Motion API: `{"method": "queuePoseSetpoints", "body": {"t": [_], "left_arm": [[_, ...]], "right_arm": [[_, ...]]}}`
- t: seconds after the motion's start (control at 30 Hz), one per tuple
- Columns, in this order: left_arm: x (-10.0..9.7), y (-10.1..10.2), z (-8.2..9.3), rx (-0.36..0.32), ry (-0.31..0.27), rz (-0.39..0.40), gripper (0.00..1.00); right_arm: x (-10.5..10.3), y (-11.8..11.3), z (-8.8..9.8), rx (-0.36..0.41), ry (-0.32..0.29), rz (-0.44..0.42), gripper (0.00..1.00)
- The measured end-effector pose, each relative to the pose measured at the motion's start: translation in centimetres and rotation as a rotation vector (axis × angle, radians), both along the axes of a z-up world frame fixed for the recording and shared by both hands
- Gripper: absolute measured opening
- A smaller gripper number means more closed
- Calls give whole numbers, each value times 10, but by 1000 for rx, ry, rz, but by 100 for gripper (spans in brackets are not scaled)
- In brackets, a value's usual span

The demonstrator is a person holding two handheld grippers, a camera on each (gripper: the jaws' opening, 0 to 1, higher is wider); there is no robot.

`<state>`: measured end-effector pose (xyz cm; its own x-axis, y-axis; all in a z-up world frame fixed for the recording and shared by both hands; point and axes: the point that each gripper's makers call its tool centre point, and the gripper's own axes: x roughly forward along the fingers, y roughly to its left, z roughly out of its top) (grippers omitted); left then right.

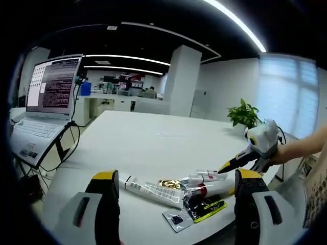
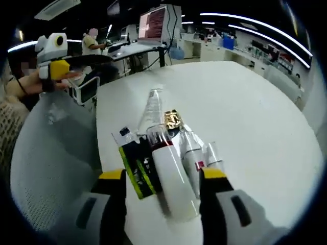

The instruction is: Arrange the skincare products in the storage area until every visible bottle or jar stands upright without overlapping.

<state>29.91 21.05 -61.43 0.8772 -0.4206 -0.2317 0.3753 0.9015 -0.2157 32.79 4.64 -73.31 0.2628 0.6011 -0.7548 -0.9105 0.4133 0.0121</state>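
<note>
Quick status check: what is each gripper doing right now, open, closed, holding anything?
Left gripper: open, holding nothing, above the table short of the pile.
Right gripper: open, jaws on either side of the white tube, not closed on it.

White skincare tubes (image 2: 171, 173), a gold-capped item (image 2: 172, 118) and dark sachets (image 2: 137, 171) lie flat, overlapping, clustered at the bench's (image 2: 245, 117) near edge.

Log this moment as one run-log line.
left gripper: open, above table | right gripper: open, astride tube | products lying flat
</note>
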Motion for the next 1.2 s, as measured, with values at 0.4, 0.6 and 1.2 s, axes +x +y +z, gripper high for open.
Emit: {"method": "queuePoseSetpoints", "body": {"t": [0.4, 0.6, 1.2], "left_arm": [[1, 5, 1, -33, 6, 19, 90], [1, 4, -1, -29, 11, 16, 89], [0, 3, -3, -17, 17, 13, 87]], "right_arm": [[6, 26, -21, -117, 21, 151, 45], [13, 30, -32, -176, 26, 190, 40], [18, 32, -49, -293, 36, 264, 31]]}}
